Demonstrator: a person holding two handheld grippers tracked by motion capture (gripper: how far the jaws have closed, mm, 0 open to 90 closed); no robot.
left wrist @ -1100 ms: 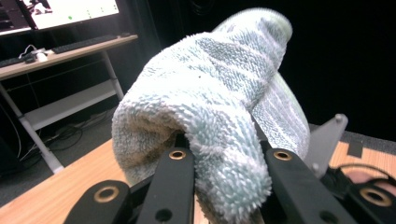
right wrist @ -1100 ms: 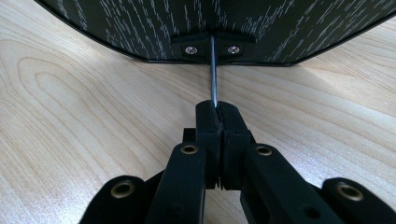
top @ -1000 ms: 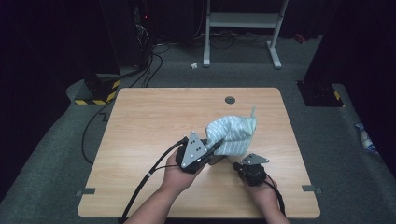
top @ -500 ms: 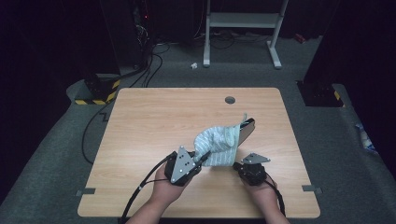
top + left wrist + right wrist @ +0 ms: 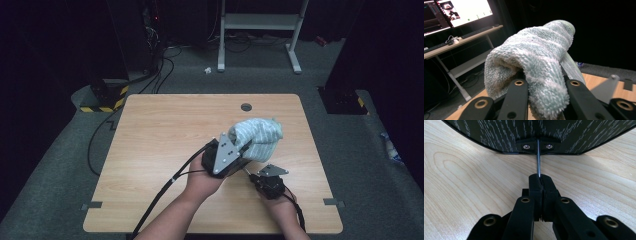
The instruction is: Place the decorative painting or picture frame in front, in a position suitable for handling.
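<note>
Left gripper (image 5: 244, 150) jaws pinching a fluffy pale-blue striped terry towel (image 5: 257, 138) bunched right of centre over the light wooden table (image 5: 160, 130), right gripper (image 5: 539, 178) jaws pressed together on a thin metal rod (image 5: 538, 157), near right.

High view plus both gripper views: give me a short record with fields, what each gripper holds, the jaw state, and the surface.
left gripper: shut on striped terry towel
towel: pale blue and white, bunched, one fold pinched between the jaws
right gripper: shut on thin metal rod
rod: runs from the jaw tips up to a two-screw bracket on a dark flecked panel
surface: light wooden table
</note>
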